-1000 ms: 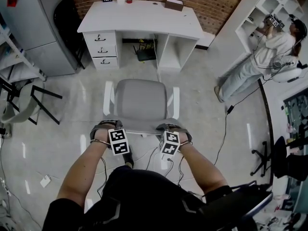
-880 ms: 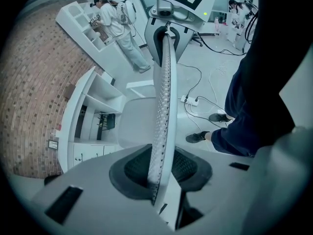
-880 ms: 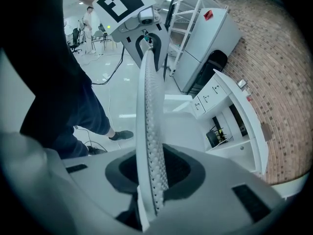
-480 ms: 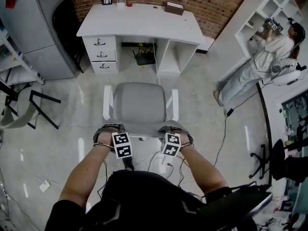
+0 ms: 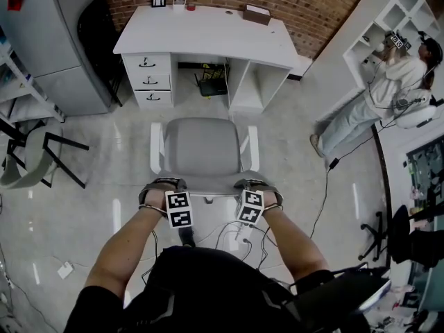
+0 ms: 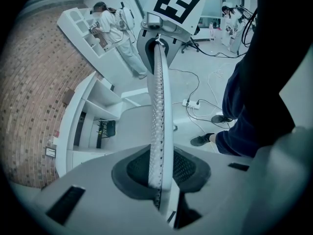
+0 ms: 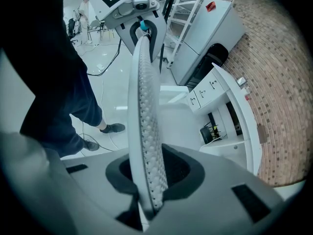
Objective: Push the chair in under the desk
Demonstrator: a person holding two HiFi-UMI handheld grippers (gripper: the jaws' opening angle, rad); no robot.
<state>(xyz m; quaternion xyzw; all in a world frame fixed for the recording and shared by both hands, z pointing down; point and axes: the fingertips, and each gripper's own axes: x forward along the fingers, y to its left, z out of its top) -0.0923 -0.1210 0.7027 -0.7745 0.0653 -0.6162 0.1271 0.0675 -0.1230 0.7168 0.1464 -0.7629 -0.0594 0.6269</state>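
The office chair (image 5: pixel 202 148), grey seat with white armrests, stands on the floor just in front of the white desk (image 5: pixel 208 30), facing its knee opening. My left gripper (image 5: pixel 166 186) and right gripper (image 5: pixel 253 186) sit side by side on the top edge of the backrest, pointing steeply down. In the left gripper view the perforated backrest edge (image 6: pixel 157 131) runs between the pads of the left gripper (image 6: pixel 159 180), whose jaws have just been closing onto it. In the right gripper view the right gripper (image 7: pixel 149 185) is shut on the same backrest edge (image 7: pixel 144 121).
A black item (image 5: pixel 211 85) stands in the desk's knee opening. A grey cabinet (image 5: pixel 41 40) and a black chair (image 5: pixel 97 26) stand to the desk's left. At the right, a person (image 5: pixel 374 96) faces white shelves. Cables (image 5: pixel 326 186) trail on the floor.
The chair has rolled a little closer to the desk, with both grippers moving along on its backrest. The gap between seat front and desk has narrowed.
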